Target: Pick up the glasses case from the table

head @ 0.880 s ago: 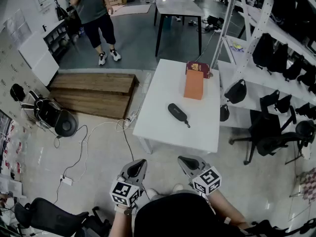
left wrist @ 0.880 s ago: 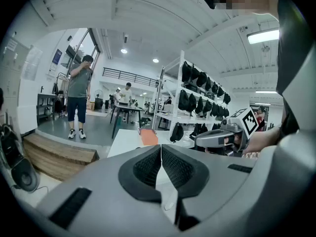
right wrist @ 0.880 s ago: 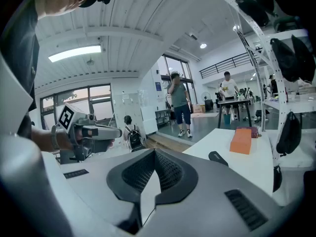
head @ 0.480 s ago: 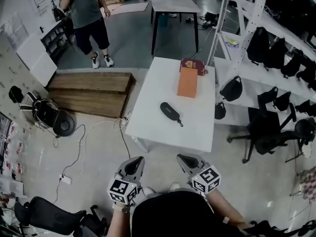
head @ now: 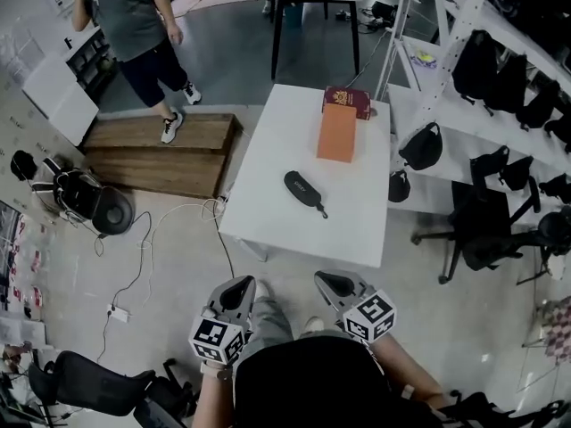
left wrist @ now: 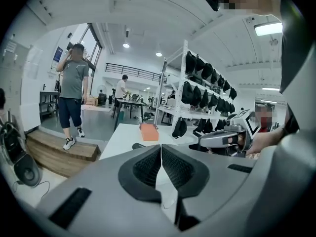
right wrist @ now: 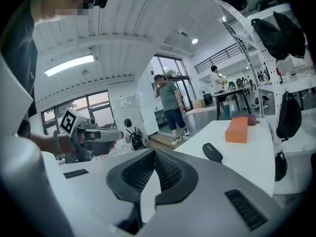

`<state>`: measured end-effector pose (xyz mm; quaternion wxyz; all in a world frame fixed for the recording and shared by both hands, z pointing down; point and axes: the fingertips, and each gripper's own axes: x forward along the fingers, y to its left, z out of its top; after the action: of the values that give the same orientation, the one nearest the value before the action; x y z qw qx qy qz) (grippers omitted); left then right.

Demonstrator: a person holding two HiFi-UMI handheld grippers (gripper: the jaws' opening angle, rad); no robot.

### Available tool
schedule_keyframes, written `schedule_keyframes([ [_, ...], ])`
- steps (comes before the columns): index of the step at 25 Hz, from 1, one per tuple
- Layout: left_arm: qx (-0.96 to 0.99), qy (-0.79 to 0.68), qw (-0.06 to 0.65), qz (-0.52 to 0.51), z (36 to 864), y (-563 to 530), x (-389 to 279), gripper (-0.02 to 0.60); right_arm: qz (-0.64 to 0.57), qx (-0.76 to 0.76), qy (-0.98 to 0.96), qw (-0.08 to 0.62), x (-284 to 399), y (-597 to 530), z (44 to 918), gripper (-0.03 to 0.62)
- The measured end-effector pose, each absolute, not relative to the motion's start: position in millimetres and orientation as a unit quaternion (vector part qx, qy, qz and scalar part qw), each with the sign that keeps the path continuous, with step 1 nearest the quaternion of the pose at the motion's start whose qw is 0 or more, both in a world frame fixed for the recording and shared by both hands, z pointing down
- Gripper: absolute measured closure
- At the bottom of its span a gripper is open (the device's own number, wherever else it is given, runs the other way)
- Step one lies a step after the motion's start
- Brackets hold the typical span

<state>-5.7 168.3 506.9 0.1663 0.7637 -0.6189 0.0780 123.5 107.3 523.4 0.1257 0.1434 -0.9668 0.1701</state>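
Note:
A black glasses case [head: 302,189] with a short strap lies near the middle of the white table [head: 268,194]; it also shows small in the right gripper view [right wrist: 213,152] and as a dark sliver in the left gripper view [left wrist: 138,145]. Both grippers are held close to the person's body, well short of the table's near edge. My left gripper [head: 237,290] is shut with nothing between its jaws. My right gripper [head: 336,284] is shut and empty too.
An orange box [head: 337,133] and a dark red box [head: 348,102] lie at the table's far end. White shelving with black bags [head: 464,78] runs along the right. A wooden platform [head: 156,145], cables and a person [head: 134,34] are at the left; office chairs stand around.
The view has shifted as the person steps toward the table, which now sits lower and nearer in the head view. The bystander at the back has walked left. Both grippers stay shut.

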Motion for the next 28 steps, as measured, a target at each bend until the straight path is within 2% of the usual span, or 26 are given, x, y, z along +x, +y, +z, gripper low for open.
schedule_keyframes([
  [10, 0.768, -0.610, 0.180, 0.074, 527.1, 108.2, -88.1, 0.560, 0.170, 0.162, -0.961, 0.147, 53.2, 50.9, 531.9, 0.565],
  [19, 0.806, -0.561, 0.157, 0.103, 532.1, 37.6, -184.1, 0.560, 0.168, 0.217, -0.947, 0.165, -24.2, -10.4, 535.4, 0.565],
  [24, 0.835, -0.515, 0.151, 0.122, 543.7, 4.9, -208.8, 0.556, 0.170, 0.271, -0.932, 0.167, -32.9, -31.3, 541.2, 0.565],
  [28, 0.858, -0.463, 0.167, 0.144, 560.2, -19.8, -200.0, 0.509, 0.190, 0.315, -0.916, 0.160, -17.8, -44.8, 546.2, 0.565],
])
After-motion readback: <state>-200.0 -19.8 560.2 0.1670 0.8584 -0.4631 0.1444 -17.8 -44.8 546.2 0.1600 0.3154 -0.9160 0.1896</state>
